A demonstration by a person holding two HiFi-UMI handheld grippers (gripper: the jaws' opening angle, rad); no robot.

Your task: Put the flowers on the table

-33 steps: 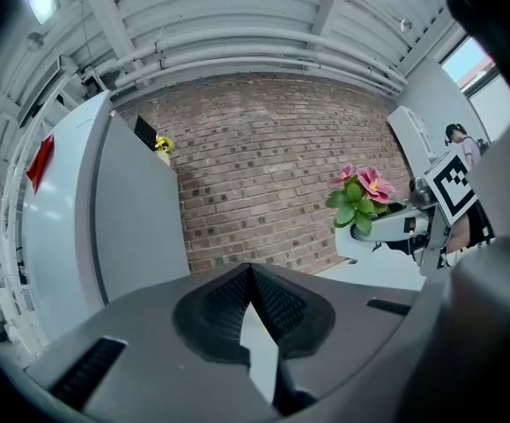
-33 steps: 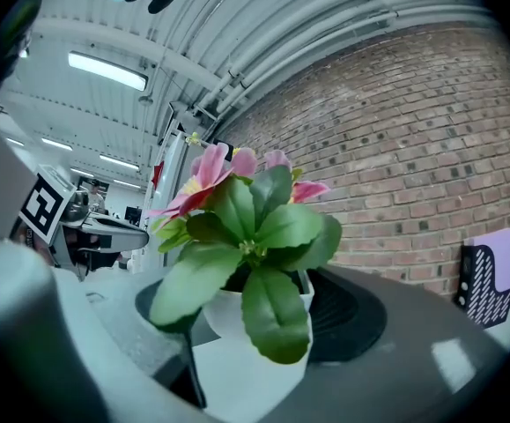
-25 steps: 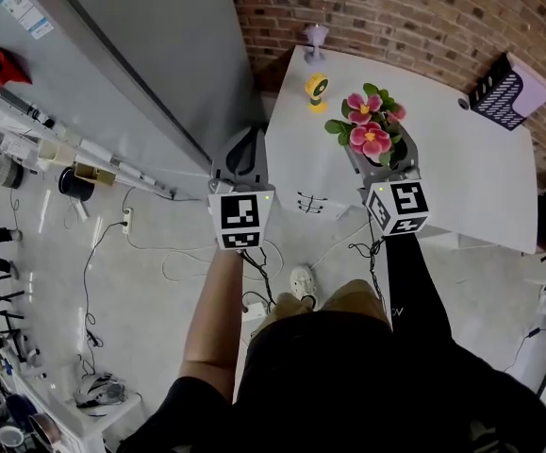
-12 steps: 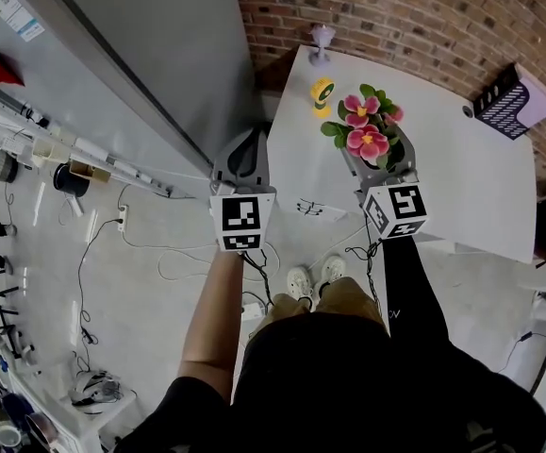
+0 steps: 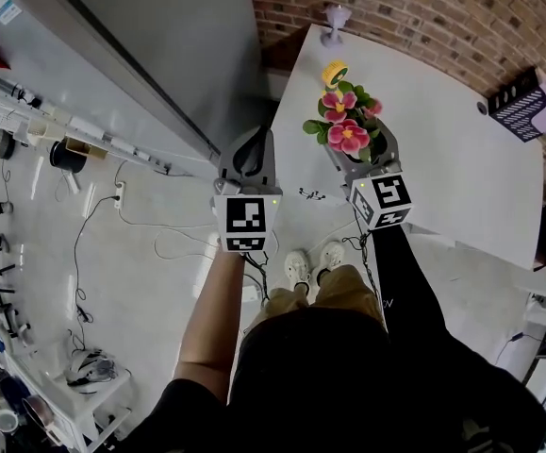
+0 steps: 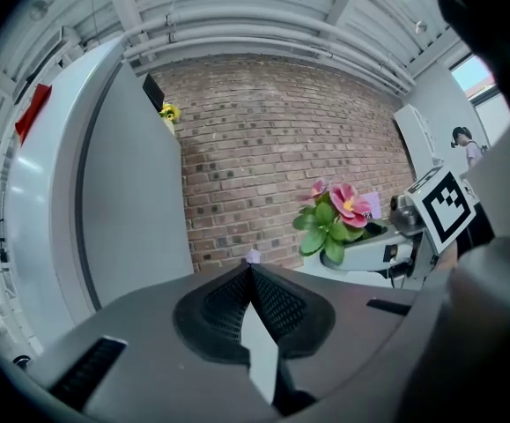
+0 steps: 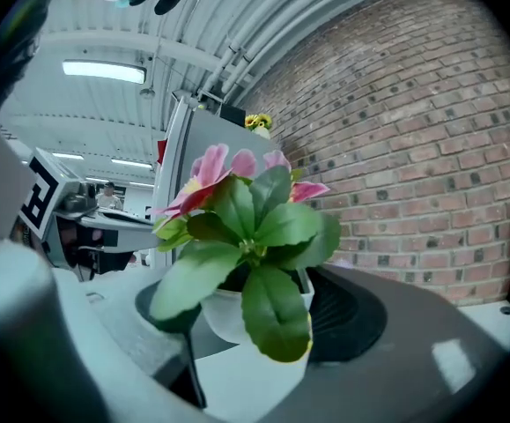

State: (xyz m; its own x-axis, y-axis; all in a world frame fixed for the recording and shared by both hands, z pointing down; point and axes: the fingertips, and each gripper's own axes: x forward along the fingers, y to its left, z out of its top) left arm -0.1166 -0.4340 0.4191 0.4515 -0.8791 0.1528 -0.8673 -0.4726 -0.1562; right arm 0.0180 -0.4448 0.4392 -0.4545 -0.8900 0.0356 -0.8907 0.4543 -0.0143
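A small white pot of pink flowers point(image 5: 345, 128) with green leaves is held in my right gripper point(image 5: 355, 149), above the near left part of the white table point(image 5: 442, 149). In the right gripper view the pot point(image 7: 237, 311) sits between the two dark pads, leaves spilling over them. My left gripper point(image 5: 245, 156) hangs over the floor just left of the table's edge, its jaws closed together with nothing between them point(image 6: 253, 280). From the left gripper view the flowers point(image 6: 341, 218) show at the right.
On the table's far left stand a yellow toy point(image 5: 334, 72) and a small pale lamp-like object point(image 5: 335, 17). A dark slotted rack point(image 5: 527, 102) lies at the table's far right. A brick wall point(image 5: 414, 8) runs behind; a grey panel point(image 5: 159, 36) stands left. Cables cross the floor point(image 5: 140, 243).
Both grippers have moved forward towards the table. The flowers, still held, now hang nearer the yellow toy and the person's feet have stepped up.
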